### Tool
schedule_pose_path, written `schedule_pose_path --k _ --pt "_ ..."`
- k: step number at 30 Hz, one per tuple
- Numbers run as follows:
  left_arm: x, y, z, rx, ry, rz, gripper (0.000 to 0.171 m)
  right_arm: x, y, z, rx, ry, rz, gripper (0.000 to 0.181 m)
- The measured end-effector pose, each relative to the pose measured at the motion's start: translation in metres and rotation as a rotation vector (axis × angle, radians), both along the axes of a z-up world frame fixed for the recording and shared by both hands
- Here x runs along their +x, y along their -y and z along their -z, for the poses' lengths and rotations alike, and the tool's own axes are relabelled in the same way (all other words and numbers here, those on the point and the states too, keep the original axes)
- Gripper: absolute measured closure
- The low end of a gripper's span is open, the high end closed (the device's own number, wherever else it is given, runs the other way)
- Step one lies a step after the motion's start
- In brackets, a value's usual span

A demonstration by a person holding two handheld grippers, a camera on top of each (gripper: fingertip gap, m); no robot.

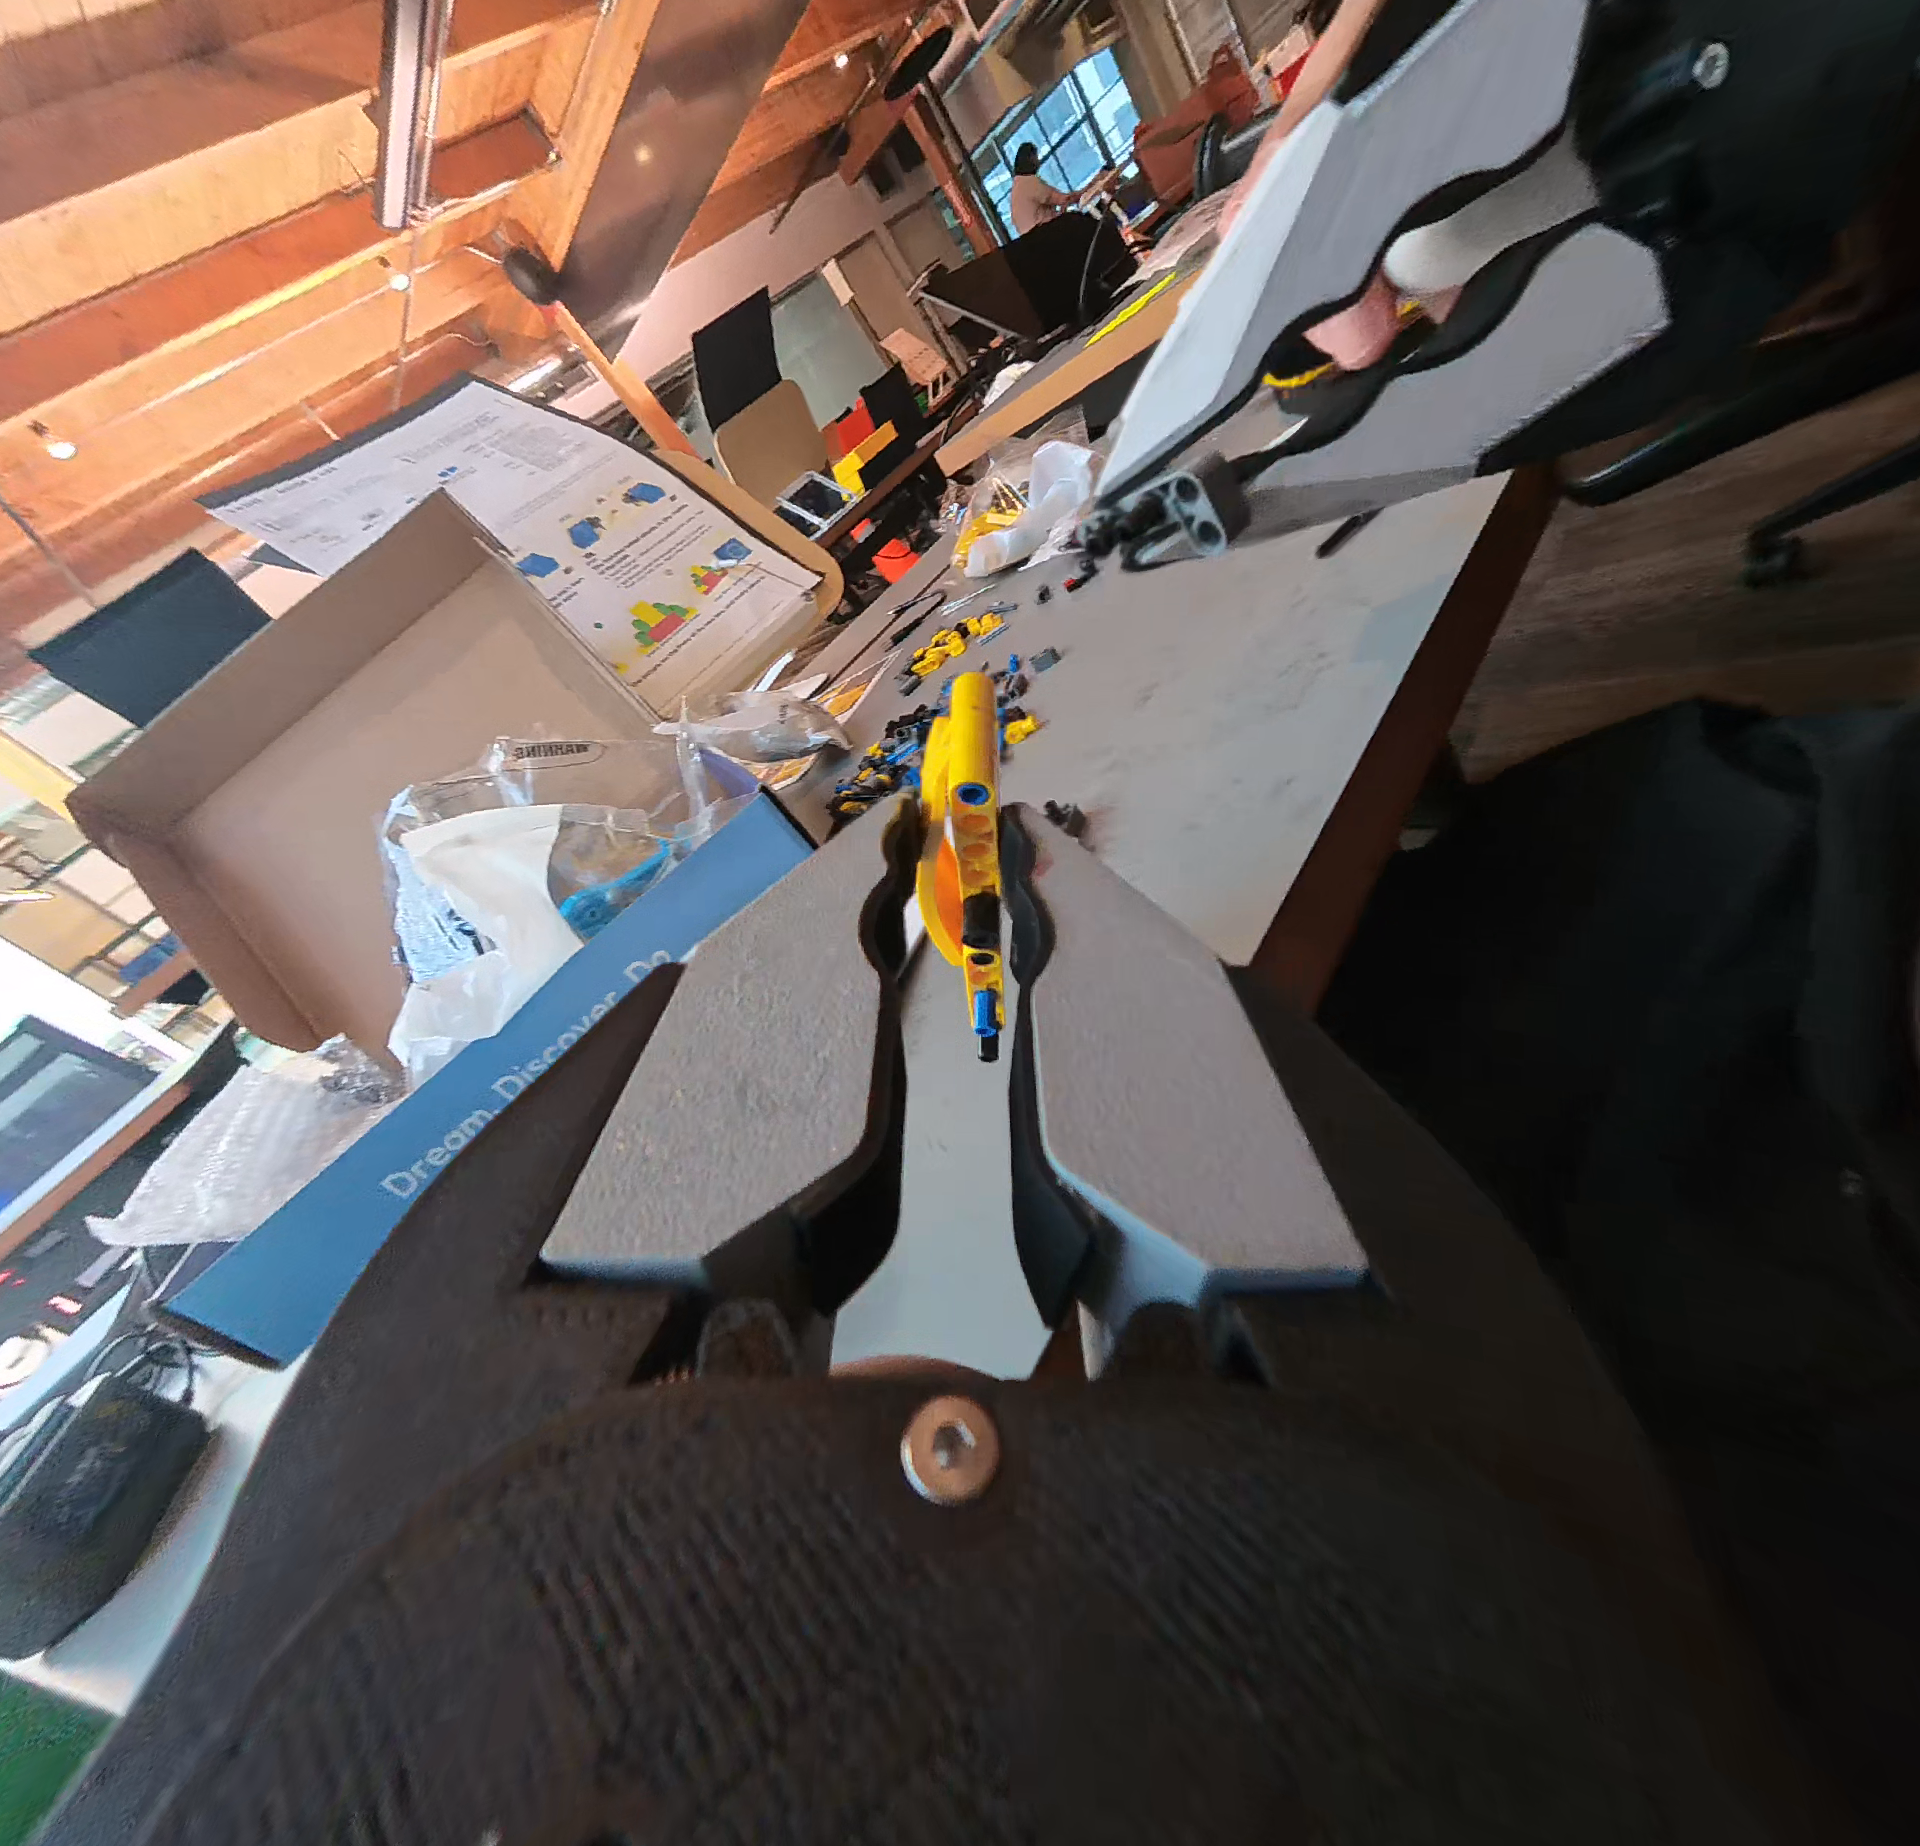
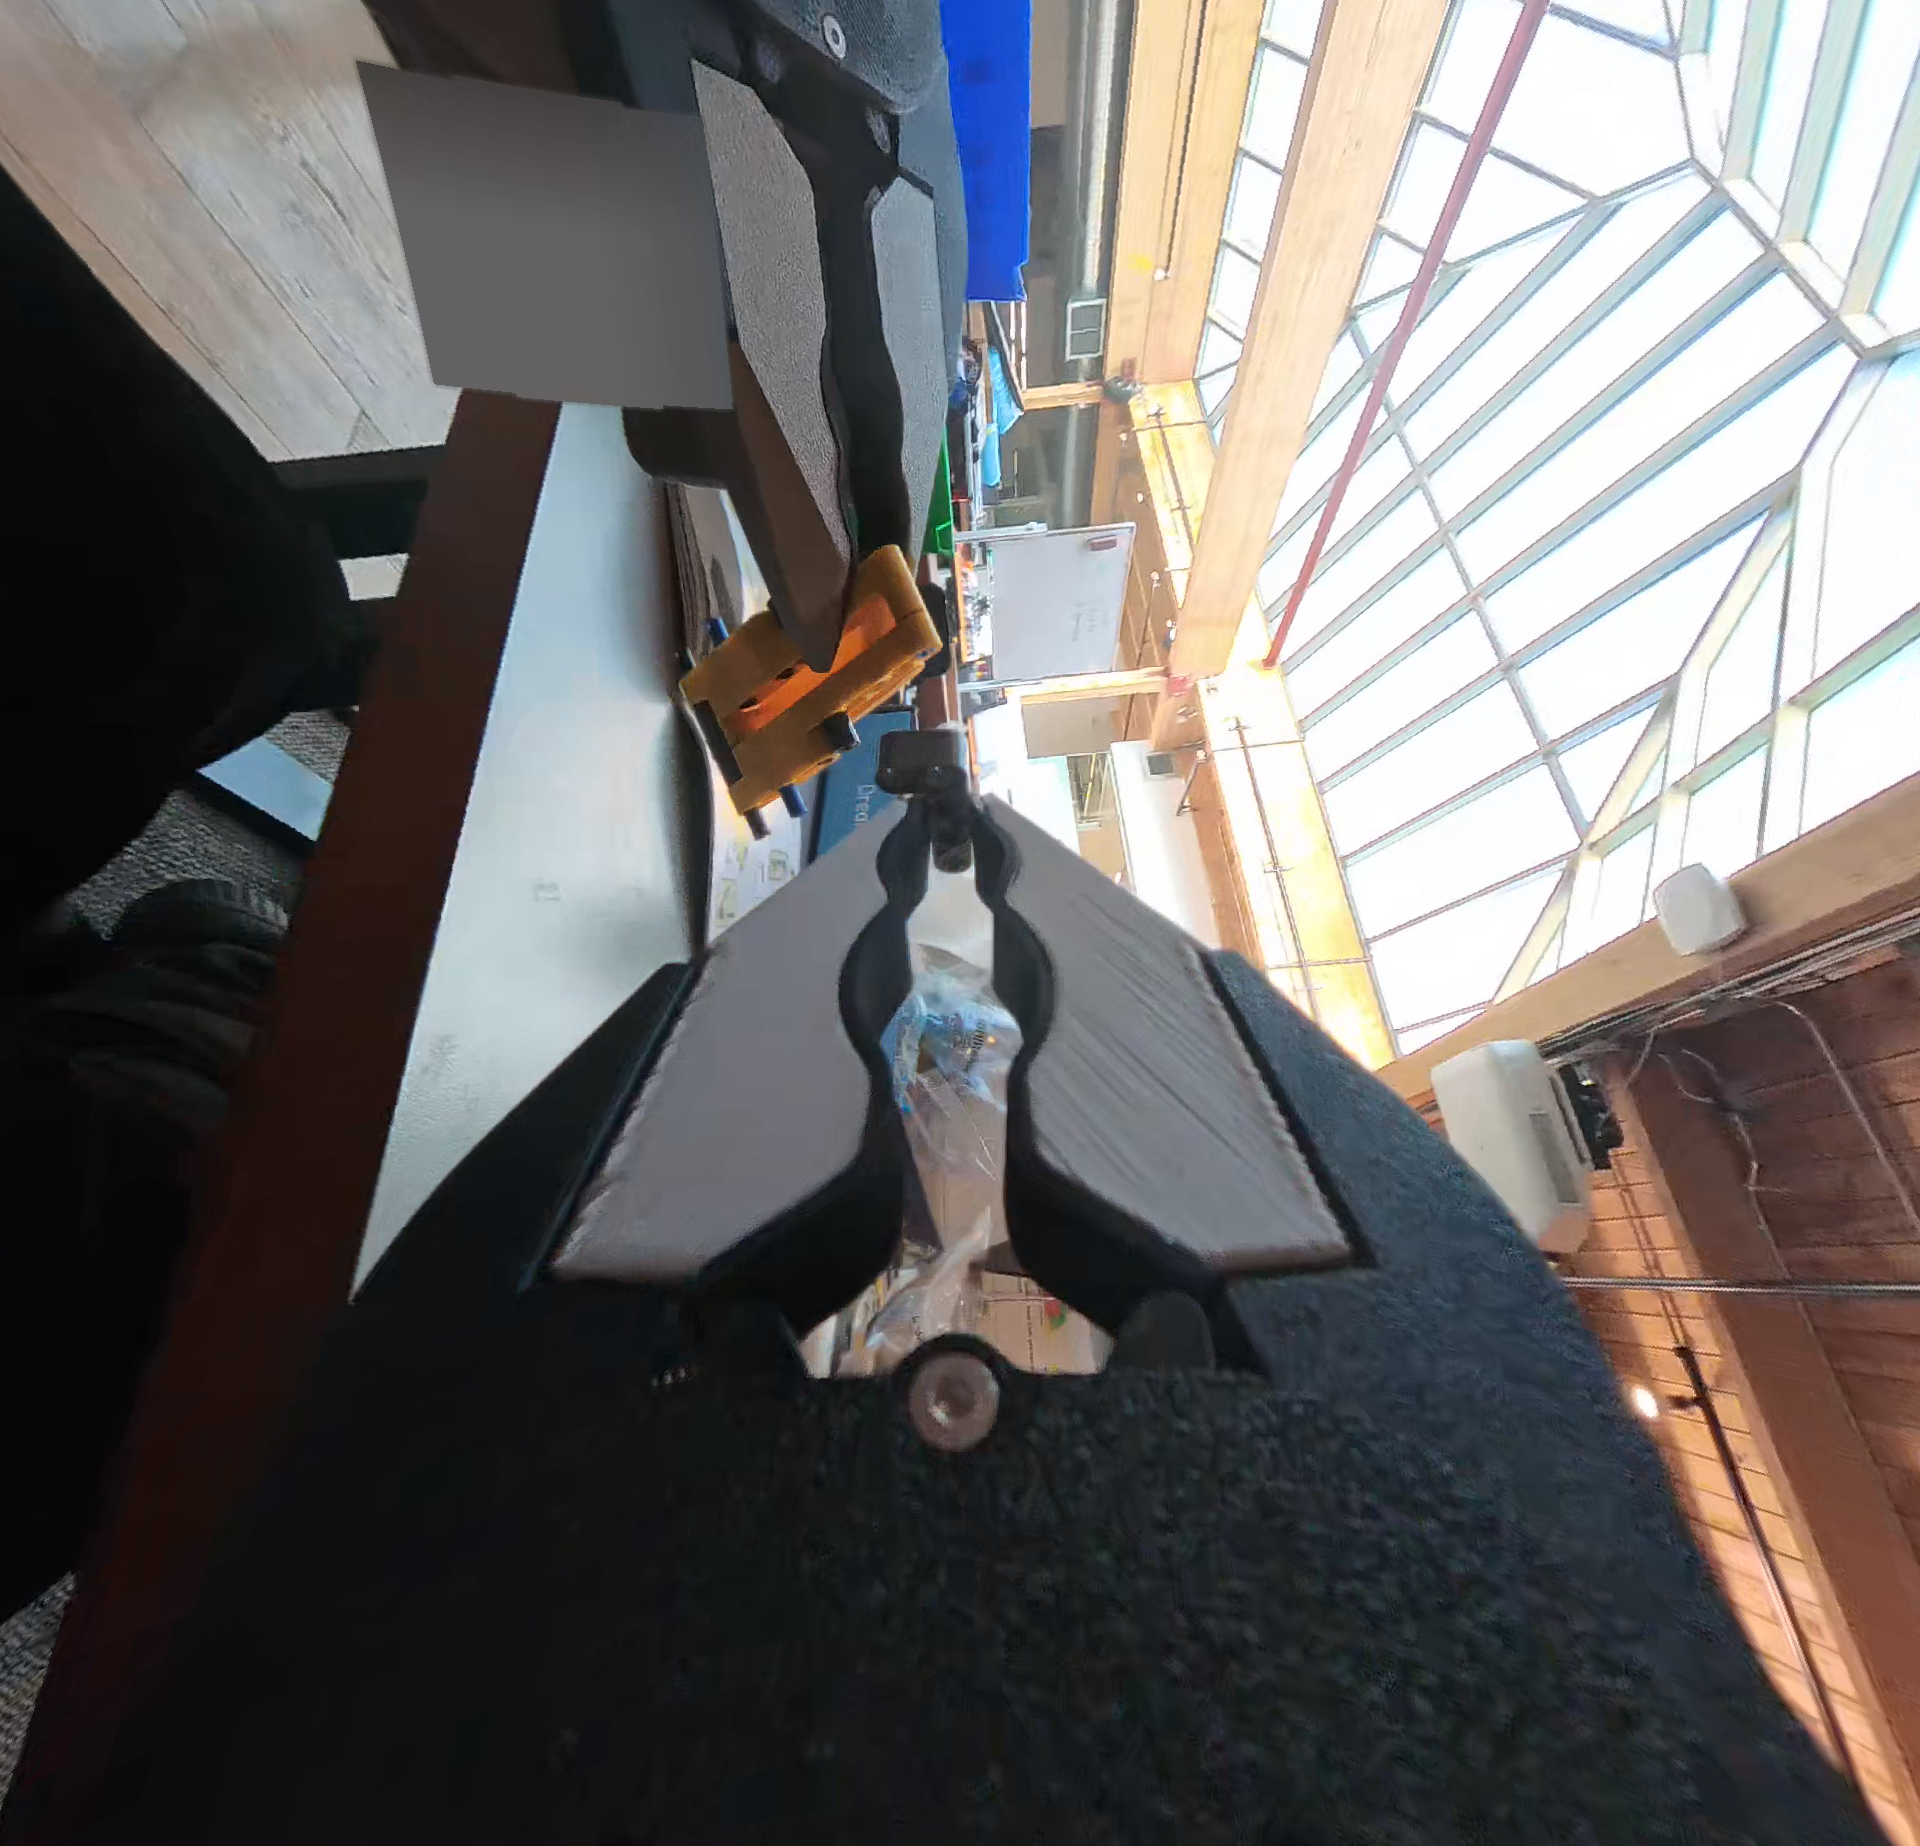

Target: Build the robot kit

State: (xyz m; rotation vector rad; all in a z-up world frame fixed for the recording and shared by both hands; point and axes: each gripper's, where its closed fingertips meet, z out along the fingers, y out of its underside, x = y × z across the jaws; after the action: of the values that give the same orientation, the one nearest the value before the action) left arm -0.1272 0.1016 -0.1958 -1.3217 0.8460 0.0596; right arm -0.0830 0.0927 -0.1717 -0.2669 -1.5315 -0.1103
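Left claw [image 1: 961,820] gripping yellow assembly [image 1: 966,861], grey table [image 1: 1247,736]

Looks like open-plan workshop / maker office, w/ exposed timber ceiling beams [image 1: 208,238] and big glass skylight [image 2: 1558,446]. Long grey worktable [image 1: 1247,674] strewn w/ small plastic building pieces [image 1: 935,653], open cardboard box [image 1: 343,757], instruction sheet [image 1: 582,518]. Whiteboard [image 2: 1060,601], more desks and chairs farther back.
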Motion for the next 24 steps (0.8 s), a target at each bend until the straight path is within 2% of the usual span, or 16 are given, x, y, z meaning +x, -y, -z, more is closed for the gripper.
schedule_pose_path --k 9,14,18,21,24 --pt "0.008 -0.011 -0.007 0.038 0.011 0.021 0.160 0.012 -0.034 -0.003 -0.031 -0.036 0.076 0.175" --pt "0.009 -0.014 -0.010 0.030 0.055 0.033 0.160 0.024 -0.047 -0.024 -0.094 -0.145 0.097 0.175" --pt "0.011 -0.013 -0.010 0.029 0.052 0.049 0.160 0.022 -0.053 -0.016 -0.135 -0.122 0.104 0.175" --pt "0.009 -0.013 -0.011 0.027 0.061 0.047 0.160 0.016 -0.056 -0.004 -0.263 -0.072 0.080 0.175" --pt "0.007 -0.013 -0.008 0.014 0.050 0.039 0.160 0.013 -0.066 0.005 -0.487 -0.048 0.059 0.175"
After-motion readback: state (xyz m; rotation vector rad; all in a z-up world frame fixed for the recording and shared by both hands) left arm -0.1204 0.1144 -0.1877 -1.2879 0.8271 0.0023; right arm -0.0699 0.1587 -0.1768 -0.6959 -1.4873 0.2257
